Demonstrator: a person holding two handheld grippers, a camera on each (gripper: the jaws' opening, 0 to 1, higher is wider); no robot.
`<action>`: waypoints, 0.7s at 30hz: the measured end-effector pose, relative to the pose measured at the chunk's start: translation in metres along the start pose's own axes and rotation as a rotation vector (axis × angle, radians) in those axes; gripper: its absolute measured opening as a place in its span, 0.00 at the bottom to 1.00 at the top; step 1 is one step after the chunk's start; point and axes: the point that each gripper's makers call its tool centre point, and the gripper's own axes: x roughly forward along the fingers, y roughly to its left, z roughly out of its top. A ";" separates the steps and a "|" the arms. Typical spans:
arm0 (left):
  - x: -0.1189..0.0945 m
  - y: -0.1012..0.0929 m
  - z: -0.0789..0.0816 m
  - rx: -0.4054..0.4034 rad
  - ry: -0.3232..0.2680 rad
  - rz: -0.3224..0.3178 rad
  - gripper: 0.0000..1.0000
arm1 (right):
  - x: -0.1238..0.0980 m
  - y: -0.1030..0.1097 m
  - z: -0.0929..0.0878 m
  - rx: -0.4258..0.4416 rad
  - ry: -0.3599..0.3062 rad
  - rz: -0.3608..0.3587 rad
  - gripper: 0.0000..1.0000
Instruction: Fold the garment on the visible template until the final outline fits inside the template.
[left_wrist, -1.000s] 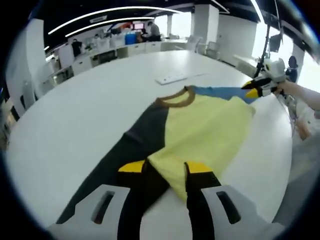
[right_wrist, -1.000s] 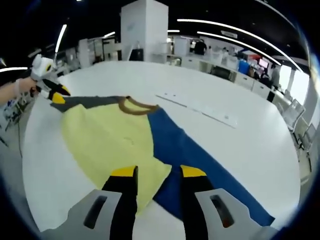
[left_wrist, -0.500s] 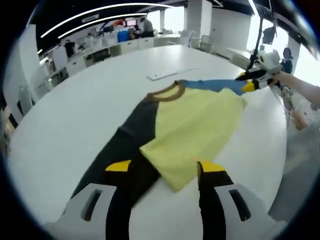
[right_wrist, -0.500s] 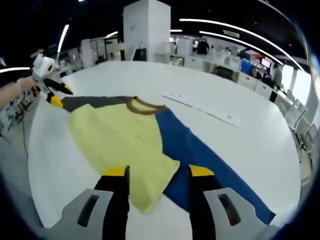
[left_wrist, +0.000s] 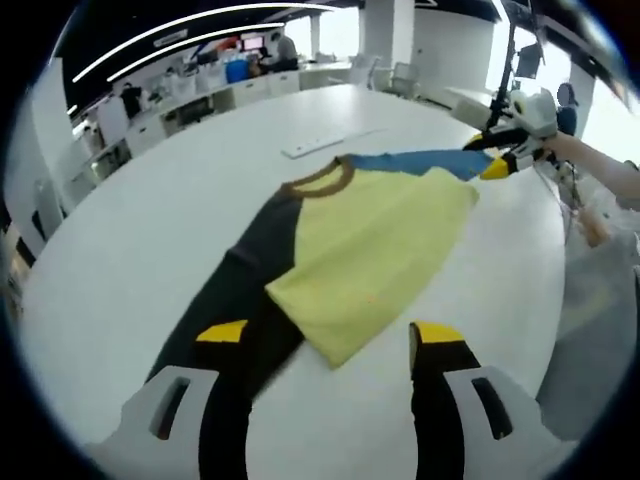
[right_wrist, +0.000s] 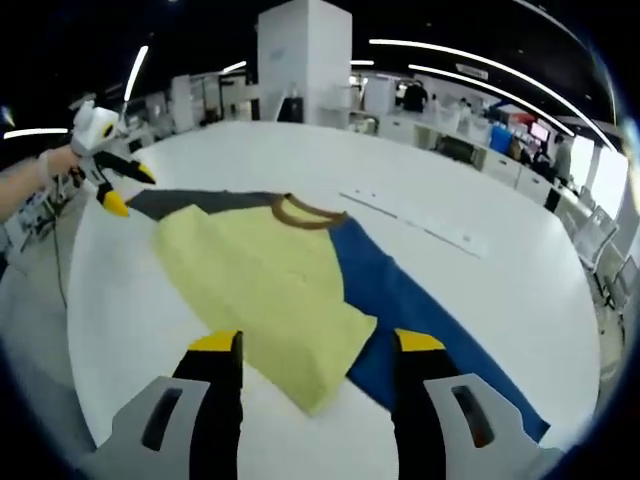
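The shirt (left_wrist: 370, 240) lies flat on the white table (left_wrist: 150, 230), hem corner toward 6 o'clock between the wide, empty left gripper (left_wrist: 330, 335) and right gripper (right_wrist: 318, 345); it looks light and limp, best pinched at corners.

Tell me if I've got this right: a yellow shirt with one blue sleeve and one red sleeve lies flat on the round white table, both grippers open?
Not quite. In the left gripper view the shirt has a blue sleeve and a black sleeve, not red. The rest holds: it lies flat on the white table, both grippers open.
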 end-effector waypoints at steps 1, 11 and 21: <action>-0.001 -0.002 0.001 0.009 -0.002 -0.005 0.65 | -0.001 0.001 0.000 -0.002 0.000 0.002 0.60; -0.010 -0.015 0.000 0.068 0.005 -0.013 0.73 | -0.011 0.013 0.002 -0.021 -0.005 0.013 0.70; -0.022 -0.023 0.002 0.068 -0.014 -0.004 0.82 | -0.022 0.028 0.005 -0.052 -0.015 0.038 0.77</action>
